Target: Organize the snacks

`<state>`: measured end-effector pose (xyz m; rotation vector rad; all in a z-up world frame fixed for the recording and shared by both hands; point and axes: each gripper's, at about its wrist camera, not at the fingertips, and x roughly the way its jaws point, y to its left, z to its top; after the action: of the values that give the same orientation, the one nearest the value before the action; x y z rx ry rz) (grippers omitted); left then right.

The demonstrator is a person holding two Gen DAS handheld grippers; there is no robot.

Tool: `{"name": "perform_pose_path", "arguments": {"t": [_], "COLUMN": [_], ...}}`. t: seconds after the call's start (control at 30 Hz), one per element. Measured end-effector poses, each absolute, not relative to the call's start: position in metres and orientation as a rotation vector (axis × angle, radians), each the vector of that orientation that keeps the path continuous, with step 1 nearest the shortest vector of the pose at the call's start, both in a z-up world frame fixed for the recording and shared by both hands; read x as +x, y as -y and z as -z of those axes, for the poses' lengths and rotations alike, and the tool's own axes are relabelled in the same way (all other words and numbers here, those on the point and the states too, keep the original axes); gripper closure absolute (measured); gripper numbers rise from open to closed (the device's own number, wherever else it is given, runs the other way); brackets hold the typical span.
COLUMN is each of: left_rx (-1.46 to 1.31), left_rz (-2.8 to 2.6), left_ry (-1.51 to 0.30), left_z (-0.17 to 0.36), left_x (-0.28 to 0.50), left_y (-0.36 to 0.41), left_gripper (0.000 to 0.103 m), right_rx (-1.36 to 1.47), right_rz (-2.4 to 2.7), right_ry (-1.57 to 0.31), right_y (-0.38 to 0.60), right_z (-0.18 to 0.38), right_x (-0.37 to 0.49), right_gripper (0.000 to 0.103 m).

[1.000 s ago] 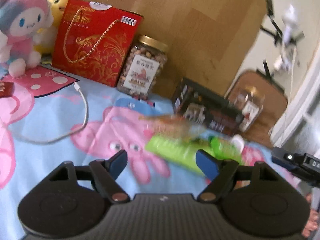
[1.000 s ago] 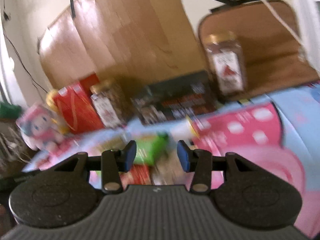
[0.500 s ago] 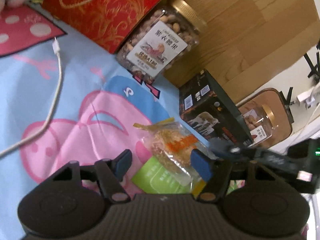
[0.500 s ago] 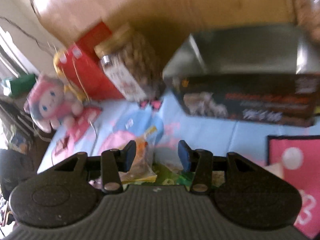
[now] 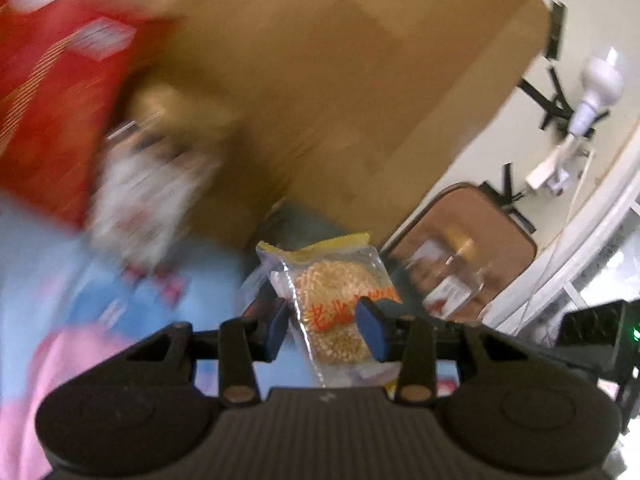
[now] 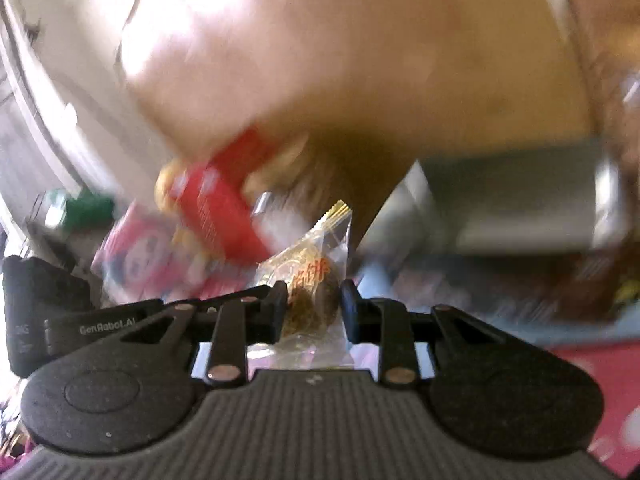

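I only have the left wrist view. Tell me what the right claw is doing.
Observer: The right claw is closing, with a clear packet of dark pastry between its fingers.
Operator: Say what's off to its left.
Observer: A pink plush toy, blurred, just past the red box.
Operator: Keep going further left.
Observer: A green thing near the picture's edge, too blurred to name.
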<state>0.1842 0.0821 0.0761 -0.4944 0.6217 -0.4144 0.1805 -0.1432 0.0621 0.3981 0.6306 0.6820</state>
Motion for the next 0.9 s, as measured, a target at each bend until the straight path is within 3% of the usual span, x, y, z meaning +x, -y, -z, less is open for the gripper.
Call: {"name": "perform_pose_path", "arguments": {"t": [0.13, 0.37, 0.43, 0.5, 0.63, 0.9], "left_rx": [-0.408, -0.327, -0.329, -0.336, -0.41, -0.462], "left_rz": [0.474, 0.409, 0.425, 0.439, 0.47, 0.536], "left_ry": [-0.617, -0.71, -0.699, -0.658, -0.611, -0.78], "left_z": [-0.078, -0.059, -0.06, -0.07, -0.082, -0.039], "left_x": [0.254, 0.304, 0.295, 0.277, 0.221, 0.128], "left_y": [-0.035, -0.006, -0.013, -0.023, -0.057, -0.064], "left_gripper": [0.065, 0.06, 0.052, 0.048, 0.046, 0.046], "right_rx": [0.414, 0.377, 0.374, 0.388, 0.442, 0.605], "right_rz": [-0.514, -0.382, -0.361, -0.355, -0.425, -0.479], "right_ry": [-0.548, -0.597, -0.56, -0.526, -0.541, -0.72], "right_y": [0.17, 0.162, 0.161, 0.163, 0.174, 0.187], "right_z": [-0.067, -0.042, -0.045, -0.05, -0.047, 0.013], "right_x": [0.214, 0.247, 0.239, 0.226, 0.186, 0.095], "right_gripper": [0.072, 0.067, 0.058, 0.058, 0.058, 0.058]}}
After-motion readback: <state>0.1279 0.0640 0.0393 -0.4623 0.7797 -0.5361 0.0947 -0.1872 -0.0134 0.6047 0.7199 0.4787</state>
